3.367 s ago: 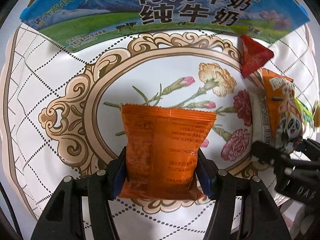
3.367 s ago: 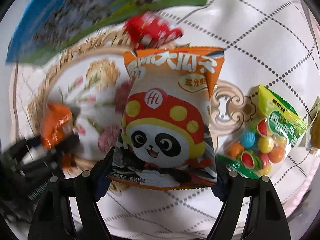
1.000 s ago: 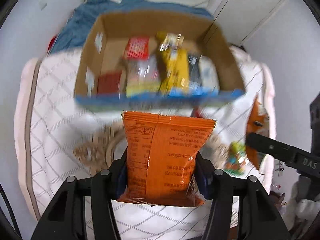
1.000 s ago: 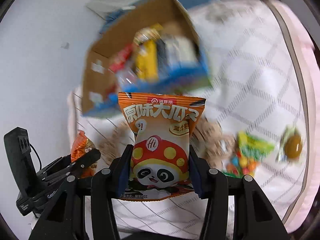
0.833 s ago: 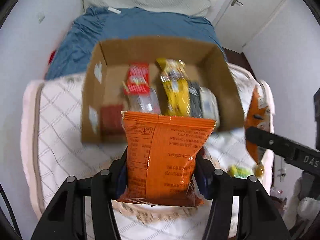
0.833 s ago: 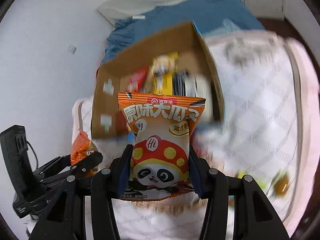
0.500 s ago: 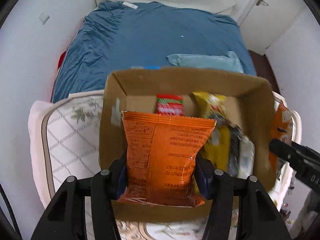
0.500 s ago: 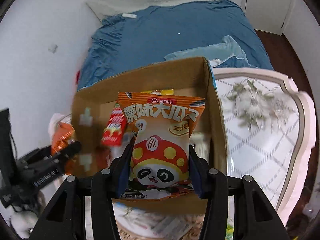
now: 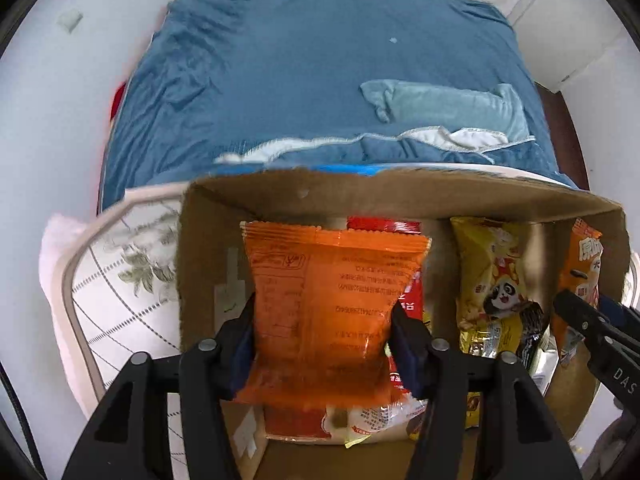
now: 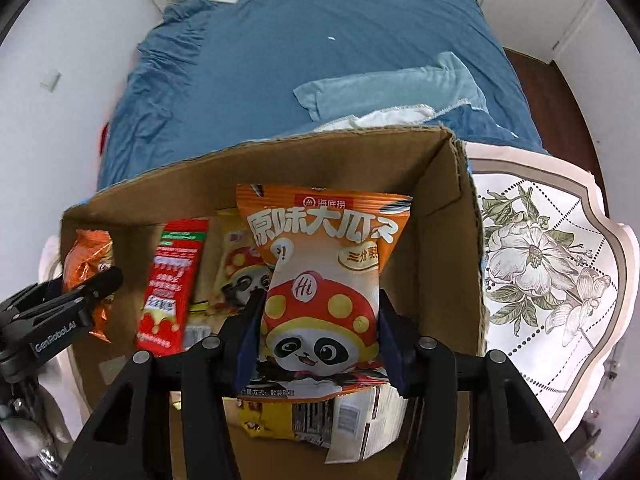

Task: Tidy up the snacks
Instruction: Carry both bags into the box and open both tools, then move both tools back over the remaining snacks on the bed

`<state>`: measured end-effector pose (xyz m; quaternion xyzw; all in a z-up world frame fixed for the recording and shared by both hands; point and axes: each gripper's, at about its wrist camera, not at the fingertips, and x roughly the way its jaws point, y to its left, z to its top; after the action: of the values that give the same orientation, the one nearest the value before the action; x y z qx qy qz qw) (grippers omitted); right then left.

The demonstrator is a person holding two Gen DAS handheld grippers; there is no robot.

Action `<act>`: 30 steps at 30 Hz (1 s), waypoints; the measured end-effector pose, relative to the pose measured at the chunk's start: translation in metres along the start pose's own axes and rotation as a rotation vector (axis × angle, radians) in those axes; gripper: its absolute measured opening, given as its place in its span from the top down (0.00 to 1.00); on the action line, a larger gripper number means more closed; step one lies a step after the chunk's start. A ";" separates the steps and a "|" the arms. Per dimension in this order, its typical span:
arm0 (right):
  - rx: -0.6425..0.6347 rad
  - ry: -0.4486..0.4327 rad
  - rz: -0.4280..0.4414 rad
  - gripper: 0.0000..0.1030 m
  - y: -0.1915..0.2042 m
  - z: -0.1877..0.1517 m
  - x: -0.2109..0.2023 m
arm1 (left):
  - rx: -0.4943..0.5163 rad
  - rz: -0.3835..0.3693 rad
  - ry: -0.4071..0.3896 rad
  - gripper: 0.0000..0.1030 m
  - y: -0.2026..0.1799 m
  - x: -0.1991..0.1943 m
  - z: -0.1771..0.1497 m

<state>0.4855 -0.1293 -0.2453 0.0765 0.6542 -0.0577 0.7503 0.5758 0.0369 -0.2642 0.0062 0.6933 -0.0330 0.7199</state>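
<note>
My left gripper (image 9: pixel 322 336) is shut on an orange snack packet (image 9: pixel 328 308), back side up, held over the left half of an open cardboard box (image 9: pixel 400 196). My right gripper (image 10: pixel 318 332) is shut on an orange panda snack packet (image 10: pixel 320 280), held over the right half of the same box (image 10: pixel 460 240). Inside the box lie a red packet (image 10: pixel 172 280), a yellow panda packet (image 9: pixel 496 292) and other snacks. Each gripper shows in the other's view: the right one (image 9: pixel 592 332) at the right edge, the left one (image 10: pixel 76 300) at the left edge.
The box stands on a white table with a floral pattern (image 10: pixel 540 272). Behind it is a bed with a blue cover (image 9: pixel 320 80) and a light blue cloth (image 10: pixel 392 88). A white wall (image 9: pixel 48 120) is at the left.
Both grippers have moved forward with their packets, from in front of the box to above its inside. The box now fills the lower half of both views.
</note>
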 end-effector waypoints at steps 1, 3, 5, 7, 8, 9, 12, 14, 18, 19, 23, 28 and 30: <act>0.003 -0.007 -0.013 0.29 -0.001 0.002 0.001 | -0.008 -0.010 0.005 0.39 0.001 0.002 0.001; -0.008 -0.020 -0.033 0.08 0.001 0.002 -0.001 | -0.011 -0.019 0.002 0.28 0.001 0.003 0.001; -0.016 -0.021 -0.041 0.08 0.002 0.002 -0.001 | -0.001 -0.009 -0.013 0.19 -0.002 0.001 0.001; -0.022 -0.019 -0.038 0.08 0.002 0.001 -0.001 | 0.002 -0.011 -0.020 0.16 -0.004 -0.002 0.000; -0.030 -0.023 -0.039 0.08 0.002 0.000 -0.002 | 0.003 -0.012 -0.024 0.14 -0.004 -0.003 0.000; -0.038 -0.029 -0.040 0.08 0.002 -0.002 -0.003 | 0.004 -0.017 -0.031 0.13 -0.005 -0.005 -0.001; -0.054 -0.043 -0.032 0.05 0.004 -0.010 -0.009 | 0.004 -0.021 -0.046 0.13 -0.005 -0.010 -0.005; -0.080 -0.055 -0.041 0.04 0.007 -0.018 -0.016 | 0.009 -0.024 -0.066 0.13 -0.006 -0.017 -0.011; -0.098 -0.080 -0.018 0.03 0.009 -0.035 -0.027 | 0.017 -0.046 -0.129 0.13 -0.009 -0.036 -0.028; -0.108 -0.090 -0.025 0.03 0.009 -0.042 -0.031 | 0.018 -0.046 -0.148 0.13 -0.010 -0.041 -0.032; -0.122 -0.136 -0.012 0.03 0.008 -0.064 -0.045 | 0.039 -0.029 -0.228 0.13 -0.016 -0.061 -0.058; -0.122 -0.210 0.004 0.03 0.005 -0.095 -0.068 | 0.034 -0.015 -0.310 0.13 -0.017 -0.082 -0.094; -0.142 -0.236 -0.011 0.03 0.008 -0.109 -0.078 | 0.029 -0.008 -0.355 0.13 -0.017 -0.092 -0.111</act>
<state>0.3699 -0.1018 -0.1827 0.0123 0.5642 -0.0239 0.8252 0.4606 0.0297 -0.1765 0.0079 0.5546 -0.0465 0.8308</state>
